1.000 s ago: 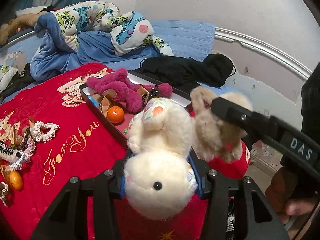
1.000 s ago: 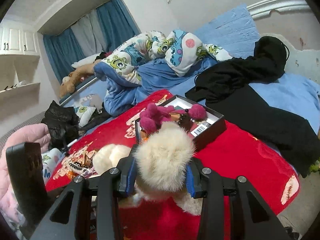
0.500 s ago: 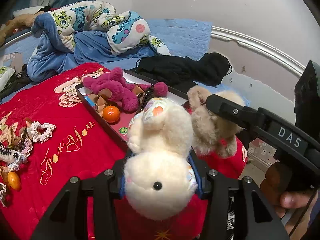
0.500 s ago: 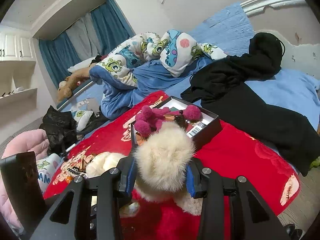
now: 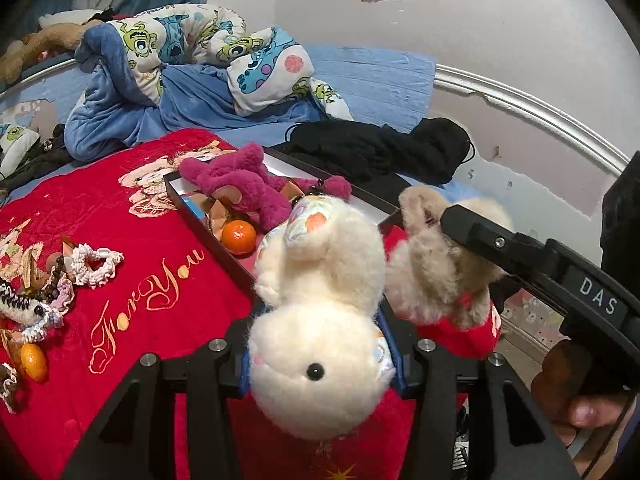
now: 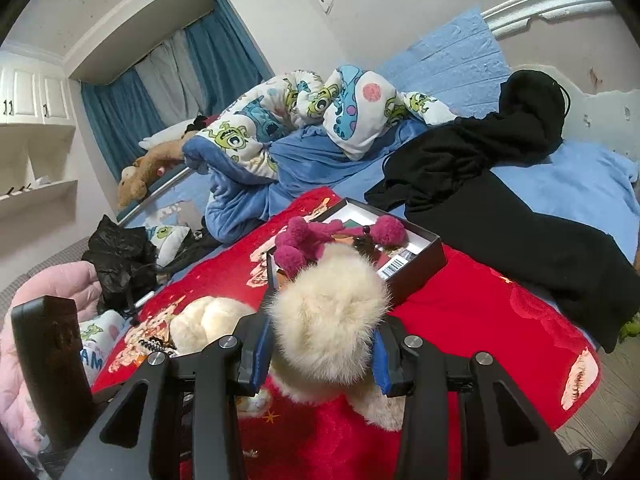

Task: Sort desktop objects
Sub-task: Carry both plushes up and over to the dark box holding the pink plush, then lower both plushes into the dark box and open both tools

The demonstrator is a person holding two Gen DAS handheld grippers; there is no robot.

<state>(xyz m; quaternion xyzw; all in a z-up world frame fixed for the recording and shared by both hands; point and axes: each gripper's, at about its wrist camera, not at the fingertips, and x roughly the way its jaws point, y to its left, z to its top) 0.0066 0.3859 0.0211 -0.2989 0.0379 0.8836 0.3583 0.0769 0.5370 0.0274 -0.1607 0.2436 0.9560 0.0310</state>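
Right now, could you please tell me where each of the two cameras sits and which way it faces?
Left wrist: on the left hand-held gripper, facing the black tray and wall; its fingers clamp a cream plush toy; the person's hand shows.
Right wrist: on the right hand-held gripper, facing tray and curtained window; its fingers clamp a beige plush toy.
Shared: tray, magenta plush, red blanket.

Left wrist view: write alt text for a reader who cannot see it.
The left gripper clamps a cream plush toy over a red blanket. Beside it, the right gripper holds a tan plush toy. Behind them, a black box holds a magenta plush and an orange.
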